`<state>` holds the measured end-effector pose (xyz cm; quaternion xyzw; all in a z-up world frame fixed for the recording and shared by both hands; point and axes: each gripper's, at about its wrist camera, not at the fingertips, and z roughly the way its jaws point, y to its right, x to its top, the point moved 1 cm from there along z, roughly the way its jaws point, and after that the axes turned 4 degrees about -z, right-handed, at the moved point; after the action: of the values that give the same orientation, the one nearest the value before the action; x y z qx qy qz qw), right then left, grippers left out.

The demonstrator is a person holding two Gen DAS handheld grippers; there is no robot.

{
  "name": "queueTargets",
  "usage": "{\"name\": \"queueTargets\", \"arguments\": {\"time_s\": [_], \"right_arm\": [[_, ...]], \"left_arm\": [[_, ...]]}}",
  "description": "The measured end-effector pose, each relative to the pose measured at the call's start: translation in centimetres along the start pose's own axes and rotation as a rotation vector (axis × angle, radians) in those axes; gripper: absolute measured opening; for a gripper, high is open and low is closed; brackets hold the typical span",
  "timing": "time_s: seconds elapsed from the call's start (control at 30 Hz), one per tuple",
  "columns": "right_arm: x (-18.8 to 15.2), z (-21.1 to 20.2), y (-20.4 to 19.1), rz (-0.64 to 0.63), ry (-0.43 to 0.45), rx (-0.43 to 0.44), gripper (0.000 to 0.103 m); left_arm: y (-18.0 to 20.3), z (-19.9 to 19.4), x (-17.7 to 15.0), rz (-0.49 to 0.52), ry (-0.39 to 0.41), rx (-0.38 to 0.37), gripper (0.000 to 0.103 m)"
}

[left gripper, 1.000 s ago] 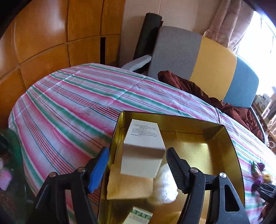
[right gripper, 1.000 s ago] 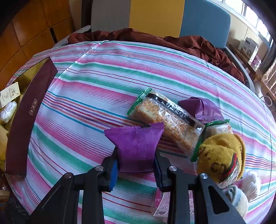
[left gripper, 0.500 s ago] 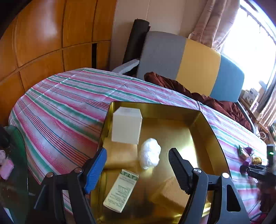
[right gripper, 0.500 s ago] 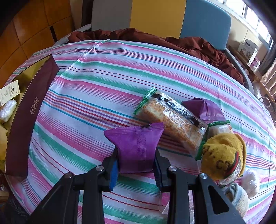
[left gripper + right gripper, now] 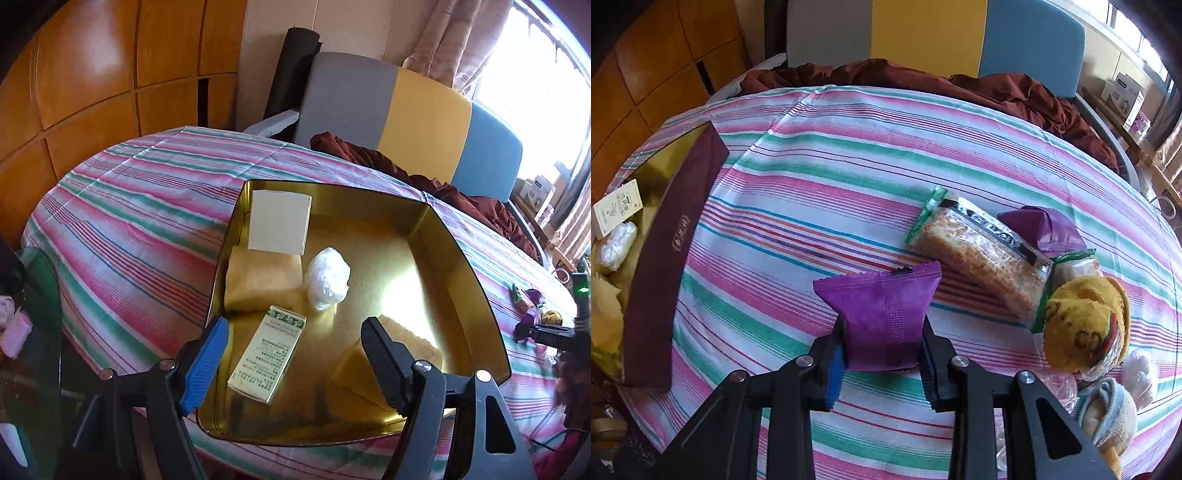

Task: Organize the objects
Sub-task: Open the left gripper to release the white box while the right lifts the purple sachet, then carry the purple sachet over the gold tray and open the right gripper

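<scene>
right gripper (image 5: 882, 354) clamped on purple foil sachet (image 5: 881, 314), bound for gold tin tray (image 5: 465, 266) far left; left gripper (image 5: 295, 354) wide open, empty.

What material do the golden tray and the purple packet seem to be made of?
The golden tray looks like polished metal: its walls mirror the contents and glare. The purple packet, clamped in the right tongs, seems matte plastic film, with crimped, serrated seams.
</scene>
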<state>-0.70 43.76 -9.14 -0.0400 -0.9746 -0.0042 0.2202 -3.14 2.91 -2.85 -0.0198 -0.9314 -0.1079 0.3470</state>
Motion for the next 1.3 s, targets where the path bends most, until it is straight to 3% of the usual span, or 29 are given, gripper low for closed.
{"name": "queueTargets", "arguments": {"time_s": [0.17, 0.37, 0.53, 0.73, 0.93, 1.0, 1.3], "right_arm": [[1.7, -2.1, -3.8, -0.008, 0.077, 0.099, 0.033], [4.5, -4.2, -11.9, -0.106, 0.156, 0.233, 0.033], [5.5, -3.6, -18.3, -0.189, 0.142, 0.287, 0.033], [6.0, -1.0, -22.8, -0.217, 0.088, 0.316, 0.033], [6.1, 0.2, -25.7, -0.227, 0.063, 0.389, 0.037], [6.0, 0.1, -26.1, -0.233, 0.066, 0.408, 0.048], [5.1, -1.7, -23.5, -0.183, 0.119, 0.402, 0.048]], "left_arm": [[-0.2, -0.4, -0.3, 0.003, 0.005, 0.009, 0.078], [-0.7, -0.7, -0.3, -0.006, 0.01, 0.001, 0.078], [-1.4, -0.8, -0.5, -0.014, 0.005, 0.003, 0.079], [-2.5, -1.0, -0.6, -0.034, 0.004, 0.007, 0.079], [-3.2, -1.1, -0.6, -0.048, 0.002, 0.011, 0.079], [-3.3, -1.1, -0.5, -0.048, 0.002, 0.013, 0.079], [-1.5, -1.2, 0.3, -0.001, 0.014, -0.013, 0.079]]}}
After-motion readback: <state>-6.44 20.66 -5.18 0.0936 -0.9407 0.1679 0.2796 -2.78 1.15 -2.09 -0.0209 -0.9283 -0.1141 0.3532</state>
